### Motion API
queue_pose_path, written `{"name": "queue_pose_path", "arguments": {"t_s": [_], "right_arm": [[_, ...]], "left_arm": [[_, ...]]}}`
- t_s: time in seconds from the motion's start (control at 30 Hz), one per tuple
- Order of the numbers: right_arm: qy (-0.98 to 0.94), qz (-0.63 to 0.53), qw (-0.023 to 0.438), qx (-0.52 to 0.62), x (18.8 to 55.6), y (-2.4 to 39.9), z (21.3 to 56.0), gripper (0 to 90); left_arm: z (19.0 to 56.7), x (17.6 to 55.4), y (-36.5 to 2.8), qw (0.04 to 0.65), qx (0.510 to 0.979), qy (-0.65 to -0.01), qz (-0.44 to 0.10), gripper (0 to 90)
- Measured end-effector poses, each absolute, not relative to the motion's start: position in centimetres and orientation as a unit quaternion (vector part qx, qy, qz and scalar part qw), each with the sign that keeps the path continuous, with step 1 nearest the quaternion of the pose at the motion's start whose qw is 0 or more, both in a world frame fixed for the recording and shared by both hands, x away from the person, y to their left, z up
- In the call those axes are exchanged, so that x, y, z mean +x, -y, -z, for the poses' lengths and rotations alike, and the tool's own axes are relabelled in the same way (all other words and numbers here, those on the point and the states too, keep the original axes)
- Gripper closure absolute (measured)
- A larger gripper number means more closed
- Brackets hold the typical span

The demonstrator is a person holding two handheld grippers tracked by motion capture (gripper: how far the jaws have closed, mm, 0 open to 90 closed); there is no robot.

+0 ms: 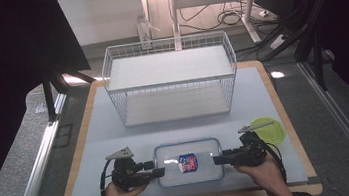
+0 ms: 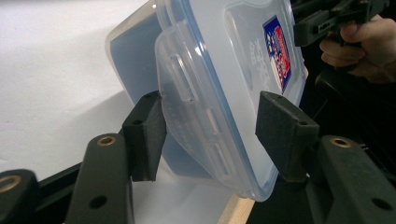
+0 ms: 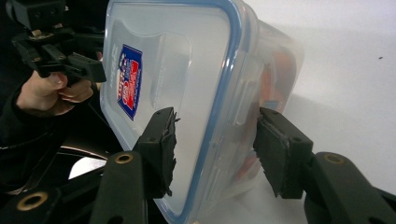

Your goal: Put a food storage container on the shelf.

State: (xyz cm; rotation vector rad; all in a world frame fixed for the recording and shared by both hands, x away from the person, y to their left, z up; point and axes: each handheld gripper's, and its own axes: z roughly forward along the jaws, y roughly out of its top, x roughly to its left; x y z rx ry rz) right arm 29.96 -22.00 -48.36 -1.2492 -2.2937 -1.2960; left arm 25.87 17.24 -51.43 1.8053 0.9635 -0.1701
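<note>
- Clear plastic container (image 1: 188, 162) with blue-seal lid and a red-blue label lies flat on the white mat (image 1: 97, 137) at the near edge of the counter (image 1: 285, 114), between the two hands.
- Left hand-held gripper (image 1: 160, 172) is at the container's left short end; in the left gripper view its pads (image 2: 145, 135) sit either side of the lid's side latch, clamped on that end of the container (image 2: 219, 93).
- Right hand-held gripper (image 1: 218, 160) is at the right short end; its pads (image 3: 161, 149) bracket the end latch and lid rim (image 3: 187, 84), jaws clamped on it.
- White wire basket rack (image 1: 171, 78) stands farther back on the mat, well apart from the container.
- Green round lid (image 1: 268, 130) lies just beside the right hand (image 1: 265, 172), on the mat.
</note>
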Motion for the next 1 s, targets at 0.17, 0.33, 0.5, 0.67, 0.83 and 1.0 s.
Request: {"name": "queue_pose_path", "arguments": {"t_s": [0.17, 0.33, 0.5, 0.67, 0.83, 1.0], "right_arm": [[0.78, 0.453, 0.08, -0.423, 29.5, 21.8, 47.7, 53.3], [0.777, 0.459, 0.076, -0.424, 29.6, 21.8, 47.8, 53.3], [0.775, 0.469, 0.066, -0.418, 29.6, 21.6, 46.9, 53.3], [0.772, 0.486, 0.053, -0.407, 30.2, 21.3, 45.5, 53.2], [0.771, 0.495, 0.037, -0.399, 30.8, 21.0, 43.6, 53.2], [0.769, 0.503, 0.036, -0.393, 31.9, 20.8, 42.4, 53.1]], "left_arm": [[51.2, 26.3, -17.5, 0.526, 0.745, -0.405, 0.06, 50.4], [51.0, 26.6, -17.5, 0.526, 0.745, -0.407, 0.06, 50.8], [49.7, 26.9, -17.9, 0.538, 0.741, -0.4, 0.052, 51.4], [48.0, 27.4, -18.2, 0.542, 0.742, -0.394, 0.034, 51.4], [46.7, 27.9, -18.3, 0.544, 0.743, -0.389, 0.022, 51.3], [44.7, 28.9, -18.6, 0.545, 0.744, -0.387, 0.011, 51.3]]}}
